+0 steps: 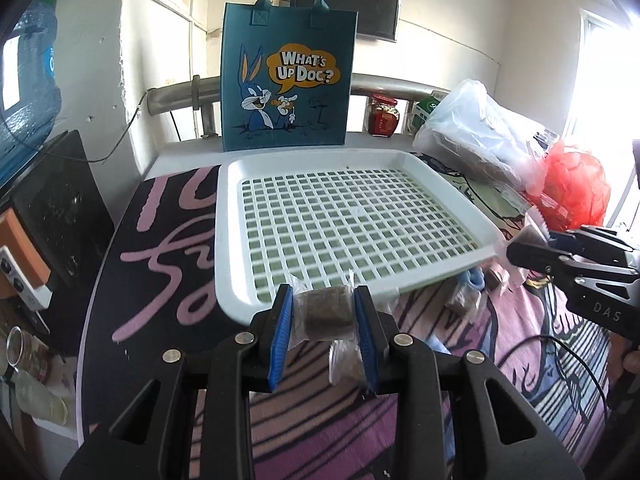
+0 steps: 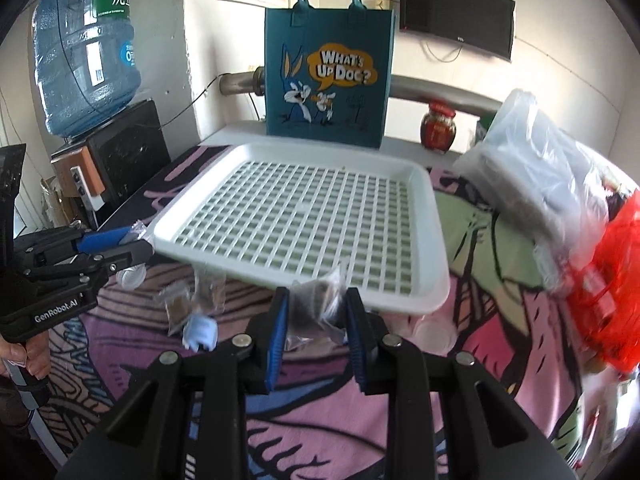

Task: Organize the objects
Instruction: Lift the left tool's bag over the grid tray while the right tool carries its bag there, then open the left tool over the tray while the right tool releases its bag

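A white grid tray (image 1: 400, 160) (image 2: 400, 168) lies on a patterned cloth. Just before the tray's near edge, my left gripper (image 1: 324, 297) is shut on a brown snack in clear wrapping (image 1: 325, 316); a second wrapped piece (image 1: 345, 364) hangs under it. My right gripper (image 2: 317, 297) is shut on another wrapped brown snack (image 2: 316, 308) by the tray's near right corner. Each gripper shows in the other's view: the right (image 1: 518, 245) off the tray's right corner, the left (image 2: 138, 245) at its left corner. Loose wrapped snacks (image 2: 180, 305) lie on the cloth.
A teal tote bag (image 1: 288, 80) (image 2: 332, 76) with a cartoon rabbit stands behind the tray. A red jar (image 2: 438, 130), a clear plastic bag (image 2: 536, 172) and a red bag (image 2: 608, 280) crowd the right side. A water jug (image 2: 86, 48) and black box (image 2: 128, 152) stand left. A small blue-white object (image 2: 200, 330) lies near the snacks.
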The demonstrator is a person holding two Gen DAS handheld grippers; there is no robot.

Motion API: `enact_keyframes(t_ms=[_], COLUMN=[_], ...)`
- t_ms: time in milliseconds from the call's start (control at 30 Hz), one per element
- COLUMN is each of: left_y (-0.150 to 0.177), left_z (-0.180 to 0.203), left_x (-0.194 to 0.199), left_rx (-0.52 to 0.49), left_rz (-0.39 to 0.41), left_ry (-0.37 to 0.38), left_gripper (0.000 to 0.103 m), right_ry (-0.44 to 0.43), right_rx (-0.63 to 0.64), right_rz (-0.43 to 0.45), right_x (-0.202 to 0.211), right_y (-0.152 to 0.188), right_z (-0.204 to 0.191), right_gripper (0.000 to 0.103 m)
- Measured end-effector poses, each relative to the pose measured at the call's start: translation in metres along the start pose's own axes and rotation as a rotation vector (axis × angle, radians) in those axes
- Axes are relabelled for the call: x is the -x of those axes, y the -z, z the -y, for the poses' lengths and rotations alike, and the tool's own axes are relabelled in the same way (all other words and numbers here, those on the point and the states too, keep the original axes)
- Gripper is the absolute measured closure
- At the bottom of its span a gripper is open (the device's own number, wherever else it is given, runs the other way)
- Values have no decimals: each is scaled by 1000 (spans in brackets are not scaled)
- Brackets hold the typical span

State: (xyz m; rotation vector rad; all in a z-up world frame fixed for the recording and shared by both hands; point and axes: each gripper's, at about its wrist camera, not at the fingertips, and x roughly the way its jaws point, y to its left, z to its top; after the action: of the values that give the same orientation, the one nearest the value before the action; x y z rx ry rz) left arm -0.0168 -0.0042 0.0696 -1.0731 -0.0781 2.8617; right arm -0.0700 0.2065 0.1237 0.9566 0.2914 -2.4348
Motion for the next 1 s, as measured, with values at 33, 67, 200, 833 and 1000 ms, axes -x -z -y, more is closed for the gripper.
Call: enact_keyframes(t_ms=[33,67,200,833,1000], left_y=[-4,-6,-15,-32,-30], left_z=[-1,-1,-2,-7,-9], left_x=[-3,-5,-16,-87,-103], left_rx=[1,1,3,30,44], left_rz=[-2,-4,-8,-82,-117], left_ry=[-3,-5,-16,-65,-66], left_gripper=[73,73,73,73,70], right_ry=[12,19,54,31,-3], right_rx=[4,6,15,-52,-92], right_rz=[2,3,12,-73,-129], right_x=[-1,-2,-6,-76,-100], right_y=[-4,-7,-18,-35,-33], right_z=[0,0,-2,19,27], right_gripper=[76,76,76,76,76])
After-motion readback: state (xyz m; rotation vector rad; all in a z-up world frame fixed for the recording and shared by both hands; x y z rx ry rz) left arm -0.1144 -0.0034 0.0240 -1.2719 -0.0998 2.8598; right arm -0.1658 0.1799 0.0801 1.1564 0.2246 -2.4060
